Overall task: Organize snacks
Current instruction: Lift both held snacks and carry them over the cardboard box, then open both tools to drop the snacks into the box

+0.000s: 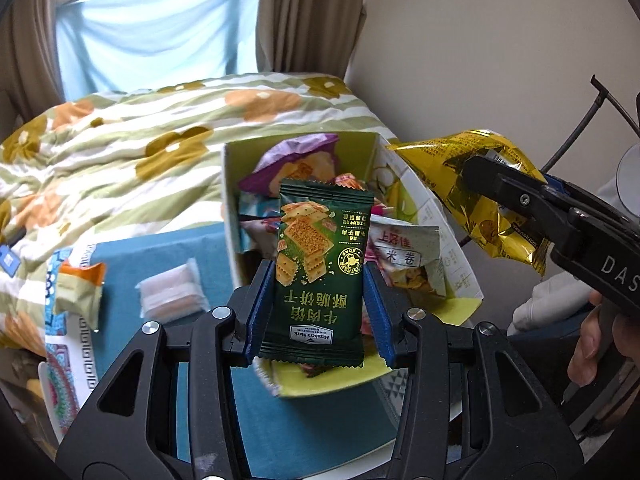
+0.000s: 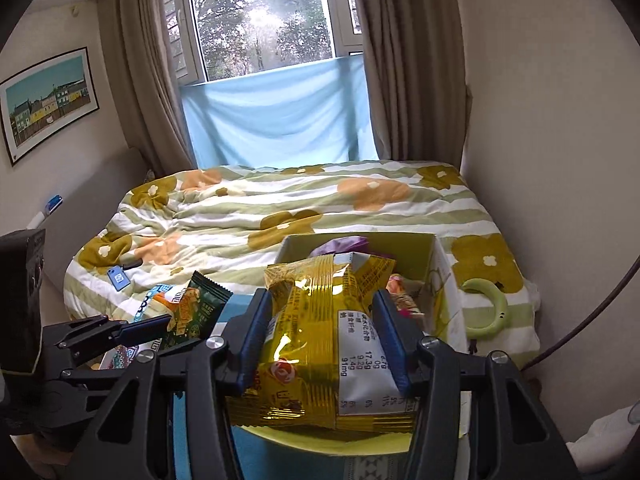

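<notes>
My left gripper point(image 1: 318, 300) is shut on a dark green cracker packet point(image 1: 318, 264), held upright above the near end of an open green-lined cardboard box point(image 1: 230, 200). The box holds several snack bags, among them a purple one point(image 1: 288, 156) and a pale grey-green one point(image 1: 408, 256). My right gripper point(image 2: 324, 344) is shut on a shiny gold snack bag point(image 2: 320, 320), raised over the same box point(image 2: 444, 280). In the left wrist view the gold bag point(image 1: 452, 176) hangs at the box's right side. In the right wrist view the green packet point(image 2: 200, 304) shows at the left, in the left gripper.
The box stands on a blue patterned cloth point(image 1: 160, 256) on a bed with a flowered duvet point(image 2: 280, 200). A clear-wrapped wafer pack point(image 1: 172, 292) and an orange-and-green packet point(image 1: 78, 292) lie on the cloth at the left. A green crescent ring point(image 2: 488, 308) lies right of the box. A wall is at the right.
</notes>
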Tool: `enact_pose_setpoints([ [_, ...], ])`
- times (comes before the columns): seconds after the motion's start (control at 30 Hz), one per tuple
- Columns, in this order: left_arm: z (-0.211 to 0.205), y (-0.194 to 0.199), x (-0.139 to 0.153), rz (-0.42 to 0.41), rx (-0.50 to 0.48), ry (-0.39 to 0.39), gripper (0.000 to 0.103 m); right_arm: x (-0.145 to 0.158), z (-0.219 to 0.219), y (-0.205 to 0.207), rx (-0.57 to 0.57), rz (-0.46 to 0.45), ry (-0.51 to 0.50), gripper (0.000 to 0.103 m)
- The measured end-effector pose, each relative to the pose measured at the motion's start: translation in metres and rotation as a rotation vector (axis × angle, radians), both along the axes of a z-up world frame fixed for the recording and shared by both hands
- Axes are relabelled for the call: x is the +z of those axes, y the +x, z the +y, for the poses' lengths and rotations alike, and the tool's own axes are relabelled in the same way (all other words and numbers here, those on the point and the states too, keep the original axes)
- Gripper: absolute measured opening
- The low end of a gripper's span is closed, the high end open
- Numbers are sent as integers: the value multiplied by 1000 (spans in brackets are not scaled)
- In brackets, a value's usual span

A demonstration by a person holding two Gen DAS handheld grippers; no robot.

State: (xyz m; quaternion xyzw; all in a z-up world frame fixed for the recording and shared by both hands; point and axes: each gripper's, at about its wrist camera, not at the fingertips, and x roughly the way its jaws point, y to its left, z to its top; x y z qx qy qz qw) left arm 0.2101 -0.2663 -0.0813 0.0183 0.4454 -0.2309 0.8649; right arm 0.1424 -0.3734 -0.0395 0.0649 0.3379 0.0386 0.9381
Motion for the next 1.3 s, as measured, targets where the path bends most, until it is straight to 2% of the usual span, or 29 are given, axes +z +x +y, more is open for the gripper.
enact_pose_setpoints([
  [0.1, -30, 9, -17, 35, 2, 20, 42, -9, -31, 9, -9, 21, 24, 48],
  [0.13, -37, 10, -22, 41, 13, 33, 46, -11, -39, 12, -9, 26, 28, 48],
  [0.2, -39, 10, -29, 53, 35, 41, 75, -16, -53, 19, -5, 34, 32, 48],
  [0.23, -39, 8, -31, 47, 51, 40, 98, -19, -60, 20, -3, 37, 37, 48],
  [0.27, -33, 4, -31, 36, 70, 37, 103, -21, -66, 22, 0, 41, 44, 48],
  [0.5, 13, -7, -27, 23, 189, 48, 103, -36, -78, 30, 44, 55, 84, 48],
  [0.63, 39, -14, -23, 23, 262, 25, 103, -43, -76, 36, 76, 68, 102, 48],
  [0.73, 53, -16, -21, 32, 299, 11, 103, -47, -70, 46, 104, 87, 98, 48],
  [0.9, 65, -22, -24, 44, 338, 35, 103, -59, -58, 65, 140, 116, 112, 51],
  [0.93, 67, -24, -26, 49, 342, 41, 103, -63, -57, 70, 144, 127, 120, 53],
  [0.97, 69, -26, -28, 55, 346, 49, 103, -67, -54, 72, 141, 136, 119, 68],
  [1.0, 71, -28, -30, 59, 350, 56, 103, -69, -53, 72, 134, 138, 112, 92],
  [1.03, 73, -31, -32, 63, 353, 61, 103, -71, -52, 71, 134, 129, 107, 99],
  [1.07, 75, -33, -34, 67, 356, 63, 103, -72, -52, 67, 140, 113, 106, 102],
  [1.3, 82, -44, -31, 60, 356, 43, 103, -73, -49, 47, 157, 86, 54, 102],
])
